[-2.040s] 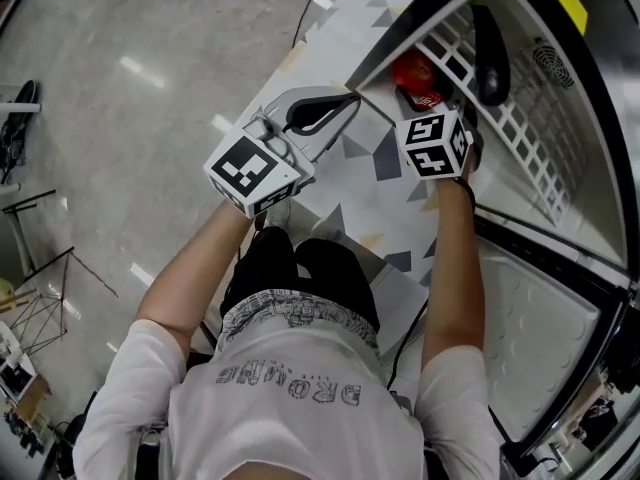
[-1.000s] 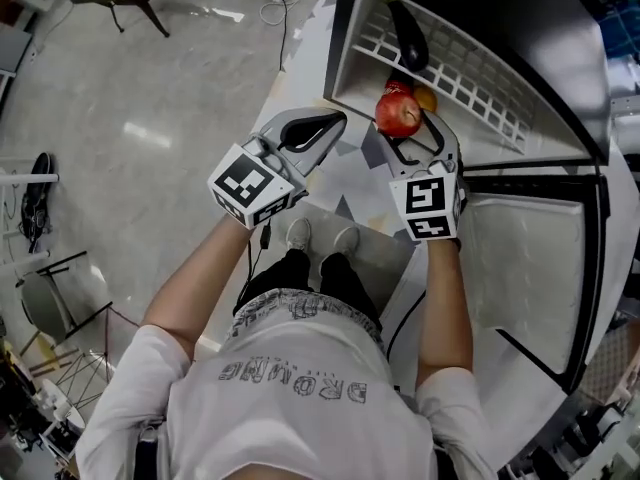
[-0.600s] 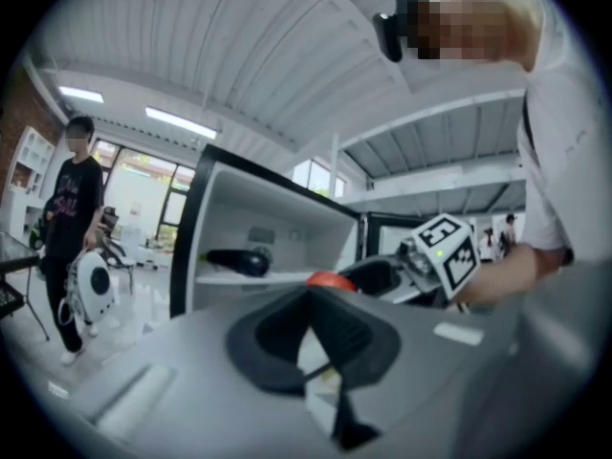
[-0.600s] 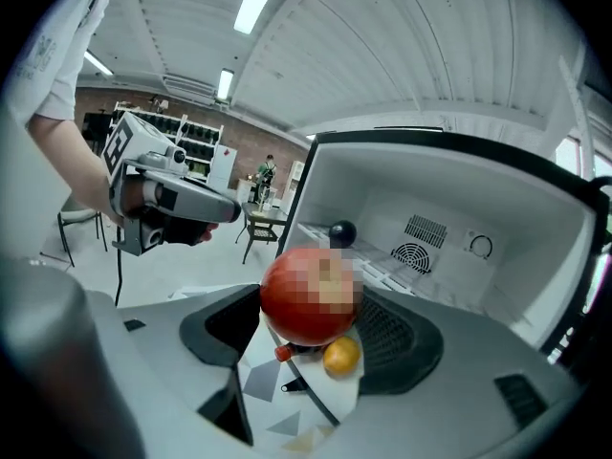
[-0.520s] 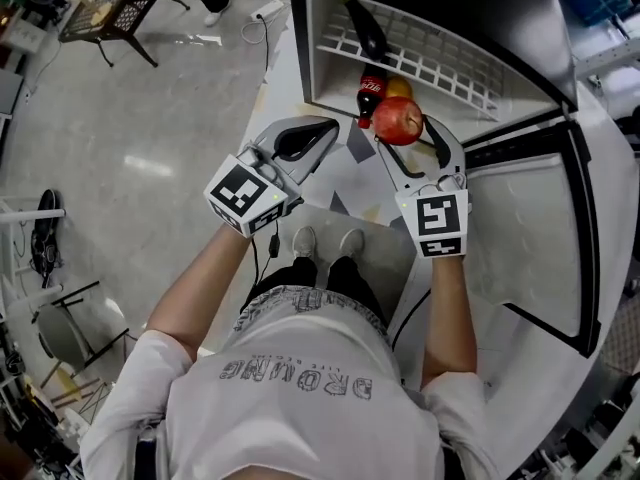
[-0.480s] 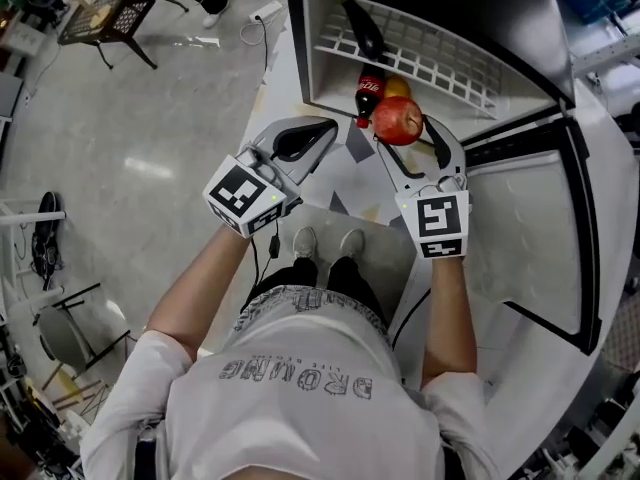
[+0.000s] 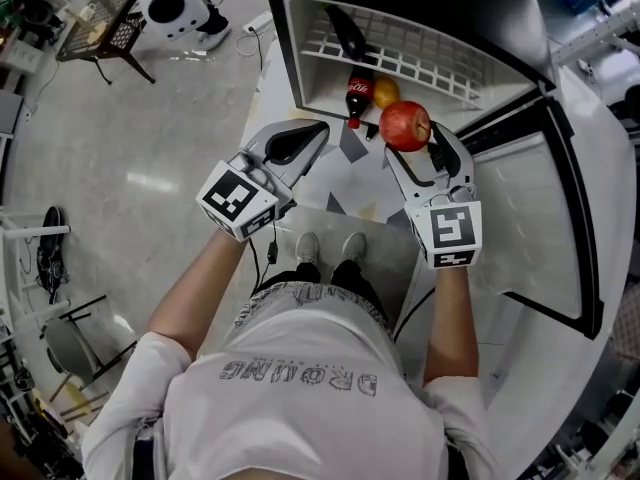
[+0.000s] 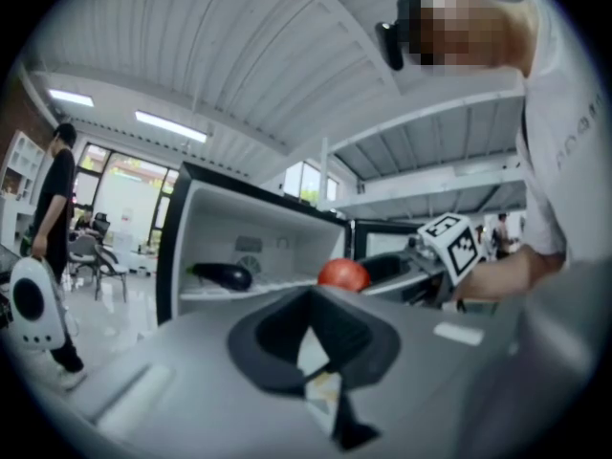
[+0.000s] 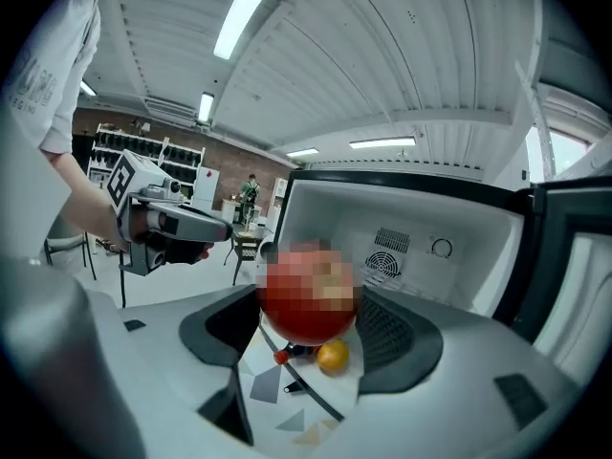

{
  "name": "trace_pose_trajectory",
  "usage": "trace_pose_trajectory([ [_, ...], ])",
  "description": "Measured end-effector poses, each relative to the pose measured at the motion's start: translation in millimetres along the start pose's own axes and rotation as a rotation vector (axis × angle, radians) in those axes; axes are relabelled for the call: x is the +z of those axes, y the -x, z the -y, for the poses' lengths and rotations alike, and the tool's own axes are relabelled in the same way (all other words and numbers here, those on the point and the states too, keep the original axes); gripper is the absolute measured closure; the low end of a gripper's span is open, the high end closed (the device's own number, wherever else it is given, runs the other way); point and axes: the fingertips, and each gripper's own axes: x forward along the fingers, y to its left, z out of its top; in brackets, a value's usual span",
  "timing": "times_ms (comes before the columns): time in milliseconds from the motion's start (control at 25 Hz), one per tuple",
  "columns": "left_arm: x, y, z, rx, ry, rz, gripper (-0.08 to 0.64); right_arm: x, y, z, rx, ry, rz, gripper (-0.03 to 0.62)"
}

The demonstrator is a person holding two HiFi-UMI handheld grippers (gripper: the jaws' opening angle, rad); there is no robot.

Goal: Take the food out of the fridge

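- Head view: the fridge (image 7: 300, 38) stands open at the far side, with an eggplant (image 7: 348, 33) on its white wire shelf (image 7: 440, 63).
  - The right gripper (image 7: 413, 140) holds a red apple (image 7: 405, 126) between its two jaws, just near of the opening and clear of the shelf.
  - A cola bottle (image 7: 358, 98) and an orange (image 7: 386, 91) lie by the fridge's lower front edge. I cannot tell whether they rest inside or on the patterned floor mat (image 7: 345, 173).
  - The left gripper (image 7: 320, 130) hovers to the left, jaws together.
- Left gripper view: the jaws of the left gripper (image 8: 312, 295) meet at the tips with nothing between them. Far off, the eggplant (image 8: 222, 275) lies on the shelf and the apple (image 8: 342, 274) sits right of it, outside the fridge.
- Right gripper view: the jaws of the right gripper (image 9: 308, 316) press on the apple (image 9: 308, 295) from both sides, across its widest part. The orange (image 9: 333, 356) shows below it.
- Handling, as a judgement: the apple looks firm, round and smooth-skinned, so it may roll or slip. A moderate squeeze across the middle suits it, since hard pressure would bruise it.
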Motion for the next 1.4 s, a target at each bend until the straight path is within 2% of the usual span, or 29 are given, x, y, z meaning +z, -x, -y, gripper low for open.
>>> trace_pose_trajectory([
  [360, 3.4, -7.0, 9.5, -0.018, -0.006, -0.008, 0.553, -9.7, 27.8, 14.9, -0.038, -0.113, 0.046, 0.301],
  [760, 4.5, -7.5, 7.9, 0.002, -0.004, -0.006, 0.553, 0.3, 54.0, 26.5, -0.066, -0.115, 0.107, 0.301],
  [1400, 27.4, -27.2, 22.3, -0.022, -0.017, 0.031, 0.553, 14.6, 64.9, 14.6, -0.026, -0.103, 0.163, 0.301],
])
